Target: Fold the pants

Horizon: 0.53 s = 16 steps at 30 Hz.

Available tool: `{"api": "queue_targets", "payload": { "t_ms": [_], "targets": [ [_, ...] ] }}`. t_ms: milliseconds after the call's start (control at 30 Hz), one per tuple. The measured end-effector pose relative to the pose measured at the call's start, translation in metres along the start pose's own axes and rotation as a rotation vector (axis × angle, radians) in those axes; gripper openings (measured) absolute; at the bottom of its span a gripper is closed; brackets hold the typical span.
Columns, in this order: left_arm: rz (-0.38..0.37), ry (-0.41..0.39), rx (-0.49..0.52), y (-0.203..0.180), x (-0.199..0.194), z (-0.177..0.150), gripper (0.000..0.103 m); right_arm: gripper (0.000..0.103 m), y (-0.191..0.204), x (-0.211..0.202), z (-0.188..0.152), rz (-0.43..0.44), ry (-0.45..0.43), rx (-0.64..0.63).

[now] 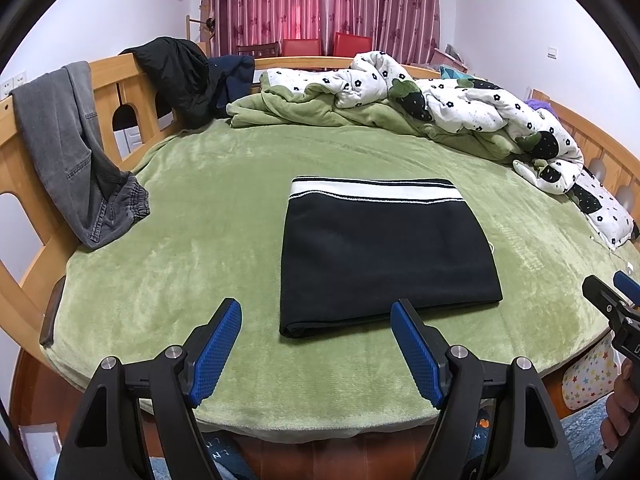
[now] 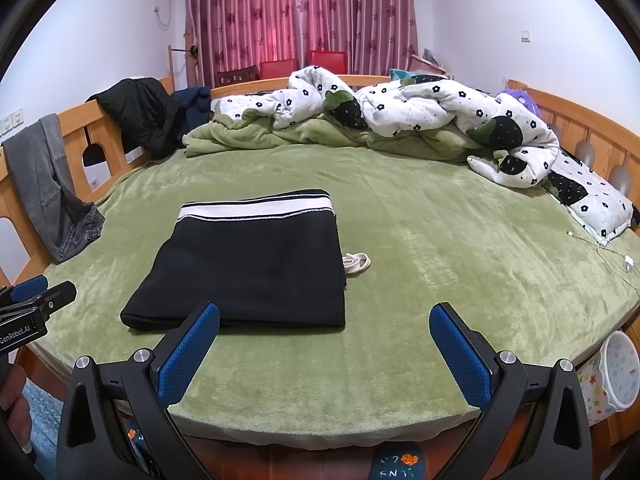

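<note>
The bed's green blanket (image 1: pixel 192 264) is filling the middle of both views, with the wooden bed frame (image 1: pixel 116 68) curving along the left and far edges and red patterned curtains (image 1: pixel 320 0) hanging at the top centre. A white flowered quilt (image 1: pixel 472 108) is lying bunched across the upper right of the bed, grey jeans (image 1: pixel 68 148) are draping over the rail at the left, and a black jacket (image 1: pixel 176 76) is slumping over the rail at the upper left. The pants (image 1: pixel 384 256), black with a white waistband stripe, are lying folded into a flat rectangle at the centre of the left wrist view and left of centre in the right wrist view. The left gripper (image 1: pixel 316 348) is hovering at the bottom of its frame, jaws wide apart and empty, just in front of the fold's near edge. The right gripper (image 2: pixel 324 352) is likewise hanging low, jaws spread, holding nothing. A small white cord (image 2: pixel 356 262) is peeking out beside the pants' right edge.
</note>
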<state>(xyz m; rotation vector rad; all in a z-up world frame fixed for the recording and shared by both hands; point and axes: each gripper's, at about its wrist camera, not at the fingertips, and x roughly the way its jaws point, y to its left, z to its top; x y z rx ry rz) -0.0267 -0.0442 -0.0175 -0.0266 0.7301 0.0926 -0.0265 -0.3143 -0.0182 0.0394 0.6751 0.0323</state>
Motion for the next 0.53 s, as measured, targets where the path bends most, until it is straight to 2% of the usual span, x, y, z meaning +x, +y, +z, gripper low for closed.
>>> {"api": "queue_targets", "payload": {
  "t_ms": [533],
  "targets": [
    [-0.001, -0.004, -0.002, -0.0010, -0.0009, 0.0024, 0.076, 0.103, 0.0012, -0.0012, -0.0014, -0.005, -0.003, -0.006]
  ]
}}
